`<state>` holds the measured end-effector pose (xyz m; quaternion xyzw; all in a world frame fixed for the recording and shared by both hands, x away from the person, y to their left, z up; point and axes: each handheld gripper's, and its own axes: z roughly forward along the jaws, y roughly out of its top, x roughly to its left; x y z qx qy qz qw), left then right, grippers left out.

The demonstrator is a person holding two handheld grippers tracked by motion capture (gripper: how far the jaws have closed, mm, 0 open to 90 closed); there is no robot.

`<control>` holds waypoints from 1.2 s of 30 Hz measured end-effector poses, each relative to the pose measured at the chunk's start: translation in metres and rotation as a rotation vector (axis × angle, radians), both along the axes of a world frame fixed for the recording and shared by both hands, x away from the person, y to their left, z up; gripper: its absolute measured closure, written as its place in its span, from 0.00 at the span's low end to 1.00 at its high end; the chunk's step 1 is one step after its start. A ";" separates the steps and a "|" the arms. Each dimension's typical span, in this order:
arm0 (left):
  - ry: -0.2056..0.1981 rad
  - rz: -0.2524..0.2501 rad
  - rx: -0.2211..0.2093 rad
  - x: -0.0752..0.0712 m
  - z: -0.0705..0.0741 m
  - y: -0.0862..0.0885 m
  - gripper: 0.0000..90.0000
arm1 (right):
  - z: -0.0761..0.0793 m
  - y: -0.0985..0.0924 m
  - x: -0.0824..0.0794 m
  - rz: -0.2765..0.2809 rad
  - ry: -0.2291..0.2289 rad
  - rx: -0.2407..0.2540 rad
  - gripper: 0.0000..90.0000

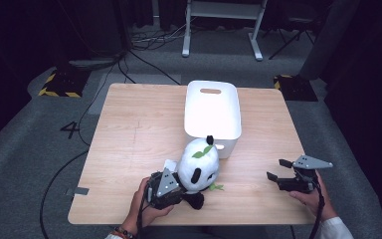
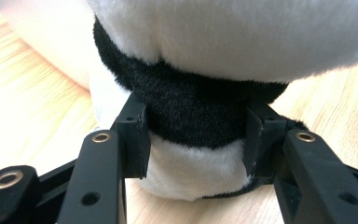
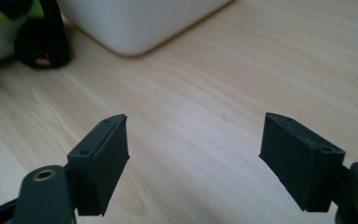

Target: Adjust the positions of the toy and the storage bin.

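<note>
Clearly the left hand-held gripper is pinching the panda plush across a black furry band, pads sunk into the pile on both sides. Plush sits on the desk near the front edge, head leaning toward the white bin just behind it; a green leaf patch shows on its crown.

Right hand-held gripper hovers well apart to the right, jaws spread, nothing between them; bare wood beneath in the right gripper view.

Judgement: the step in hand is lifting the toy, likely toward the bin. Grip is on soft stuffing, so it may sag or twist; lift straight and slowly, keep the squeeze firm, raise the body above the bin's near rim before going forward. The big head overhangs the pinch point and could tip the toy.

In the way: only the bin's near wall, touching or almost touching the plush. Floor cables and a frame lie beyond the desk.
</note>
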<state>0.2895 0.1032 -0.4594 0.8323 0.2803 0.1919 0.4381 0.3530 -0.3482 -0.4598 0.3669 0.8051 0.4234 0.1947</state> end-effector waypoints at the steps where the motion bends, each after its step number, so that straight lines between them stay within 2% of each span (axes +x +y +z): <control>1: 0.001 0.003 -0.002 0.000 0.000 0.002 0.58 | 0.006 0.004 0.003 0.001 -0.017 0.014 0.27; 5: 0.008 0.033 -0.009 -0.001 -0.001 0.015 0.58 | 0.027 0.019 0.010 0.022 -0.086 0.047 0.28; 7: 0.012 0.052 -0.013 -0.001 -0.001 0.023 0.58 | 0.038 0.028 0.014 0.039 -0.111 0.041 0.28; 12: 0.017 0.087 -0.020 -0.001 -0.001 0.043 0.58 | 0.057 0.047 0.020 0.083 -0.130 0.058 0.28; 17: 0.021 0.129 -0.027 0.002 -0.001 0.061 0.58 | 0.065 0.061 0.024 0.123 -0.131 0.065 0.28; 21: 0.025 0.156 -0.034 0.005 -0.002 0.074 0.58 | 0.070 0.073 0.027 0.154 -0.143 0.049 0.29; 25: 0.028 0.183 -0.048 0.010 -0.003 0.086 0.58 | 0.077 0.080 0.028 0.183 -0.152 0.065 0.29; 29: 0.030 0.203 -0.060 0.016 -0.004 0.094 0.58 | 0.084 0.088 0.030 0.218 -0.149 0.100 0.28; 36: 0.030 0.215 -0.072 0.026 -0.005 0.098 0.58 | 0.086 0.105 0.035 0.252 -0.152 0.076 0.29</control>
